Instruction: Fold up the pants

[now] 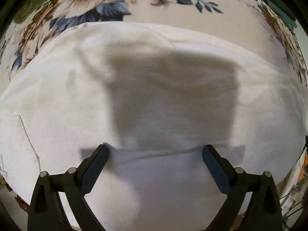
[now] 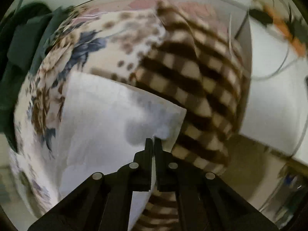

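White pants lie spread on a floral bedsheet and fill most of the left wrist view. My left gripper hovers just over them, jaws wide apart and empty, casting a large shadow on the cloth. In the right wrist view my right gripper is shut on an edge of the white pants. The cloth runs between the two fingers and is lifted off the floral bedsheet.
A brown and cream checked blanket lies to the right of the pants. Dark green cloth is bunched at the far left of the bed. White furniture and cables stand beyond the bed on the right.
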The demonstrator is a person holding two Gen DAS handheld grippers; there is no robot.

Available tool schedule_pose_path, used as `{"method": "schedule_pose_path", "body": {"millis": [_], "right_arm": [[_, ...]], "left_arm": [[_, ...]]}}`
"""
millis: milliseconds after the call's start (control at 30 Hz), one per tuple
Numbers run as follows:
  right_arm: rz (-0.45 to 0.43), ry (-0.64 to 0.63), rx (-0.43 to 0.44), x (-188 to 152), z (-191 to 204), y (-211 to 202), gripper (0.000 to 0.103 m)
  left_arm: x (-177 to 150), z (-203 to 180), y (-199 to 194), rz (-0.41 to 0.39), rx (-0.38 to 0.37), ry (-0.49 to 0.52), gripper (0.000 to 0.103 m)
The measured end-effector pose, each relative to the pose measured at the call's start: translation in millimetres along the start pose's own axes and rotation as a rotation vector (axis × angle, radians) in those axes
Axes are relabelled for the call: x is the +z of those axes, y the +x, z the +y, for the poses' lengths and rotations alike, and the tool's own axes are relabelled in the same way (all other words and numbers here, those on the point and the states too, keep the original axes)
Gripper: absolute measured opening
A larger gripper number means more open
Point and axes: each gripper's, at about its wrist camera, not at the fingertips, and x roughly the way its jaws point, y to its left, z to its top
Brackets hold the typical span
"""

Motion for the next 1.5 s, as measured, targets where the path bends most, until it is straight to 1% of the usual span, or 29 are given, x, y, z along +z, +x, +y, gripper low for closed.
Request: {"method": "schedule_pose_path", "body": {"millis": [133,267,300,333,367,400,433,500,567,600,700,733,800,867,900,933,967,1033,1067,1100,1133,1167,1200,1267,1300,1333,1400,1433,1500], "right_arm": [[-0.073,-0.017,0.037,0,4,-6,0.002],[0.028,0.001,0.189,-3,-7,11,0.007],[0.046,-0.002,0.244,-4,-11,9,0.014],[0.062,-0.006,0.289,-11,-14,12,0.032],[0.077,-0.016,0.307,-12,-15,12,0.041],[0.094,-0.033,0.313,-15,-15,14,0.057],[0.115,-0.048,0.301,-18,-14,19,0.068],[0.155,-0.059,0.284,-24,-17,32,0.068],[0.141,-0.038,0.327,-27,-18,38,0.07],[0.111,-0.021,0.373,-26,-18,38,0.07],[0.025,0.025,0.483,-25,-19,31,0.07],[0.023,0.034,0.508,-25,-18,33,0.07],[0.029,0.055,0.531,-23,-14,43,0.07],[0.003,0.067,0.545,-22,-12,41,0.067],[-0.018,0.054,0.561,-23,-9,35,0.056],[-0.04,0.028,0.573,-24,-6,27,0.04],[-0.061,-0.012,0.595,-26,0,18,0.035],[-0.062,-0.034,0.618,-30,2,12,0.035],[-0.041,-0.034,0.62,-29,8,19,0.035],[-0.016,-0.028,0.582,-27,10,29,0.036],[0.009,-0.013,0.532,-25,12,40,0.037],[0.033,0.013,0.516,-23,11,53,0.037],[0.045,0.051,0.535,-21,10,64,0.037],[0.023,0.114,0.563,-19,10,67,0.033],[0.003,0.118,0.553,-19,11,62,0.015],[-0.02,0.102,0.544,-19,17,56,0.006],[-0.082,0.025,0.523,-25,33,32,0.005],[-0.108,-0.025,0.515,-30,45,16,0.005],[-0.139,-0.14,0.514,-46,69,-19,0.005]], "left_arm": [[-5,-2,2,-0.017,-0.012,0.004,0.103],[-9,-8,11,-0.057,0.005,-0.024,0.103],[-14,-9,10,-0.079,0.01,-0.035,0.103],[-19,-16,8,-0.094,0.013,-0.044,0.103],[-21,-20,8,-0.103,0.014,-0.055,0.103],[-23,-21,9,-0.111,0.015,-0.064,0.103],[-26,-20,8,-0.118,0.015,-0.071,0.103],[-31,-18,7,-0.125,0.017,-0.075,0.103],[-35,-19,7,-0.126,0.02,-0.074,0.103],[-36,-19,7,-0.119,0.02,-0.075,0.103],[-27,-16,6,-0.094,0.017,-0.075,0.103],[-27,-16,6,-0.087,0.016,-0.076,0.103],[-28,-17,7,-0.083,0.015,-0.084,0.103],[-27,-18,5,-0.087,0.017,-0.098,0.103],[-26,-18,5,-0.087,0.021,-0.101,0.103],[-23,-18,6,-0.087,0.025,-0.105,0.103],[-18,-18,7,-0.087,0.027,-0.108,0.103],[-19,-19,8,-0.09,0.028,-0.117,0.103],[-19,-19,8,-0.092,0.03,-0.118,0.103],[-20,-20,8,-0.097,0.032,-0.12,0.103],[-8,-29,7,-0.1,0.035,-0.12,0.103],[5,-33,10,-0.103,0.037,-0.12,0.103],[4,-33,10,-0.107,0.037,-0.119,0.103],[4,-33,12,-0.119,0.031,-0.121,0.103],[4,-33,12,-0.124,0.027,-0.125,0.103],[3,-37,8,-0.119,0.024,-0.125,0.103],[5,-39,0,-0.111,0.008,-0.125,0.103],[15,-30,-7,-0.115,-0.011,-0.122,0.103],[14,-25,-21,-0.136,-0.058,-0.134,0.103]]}}
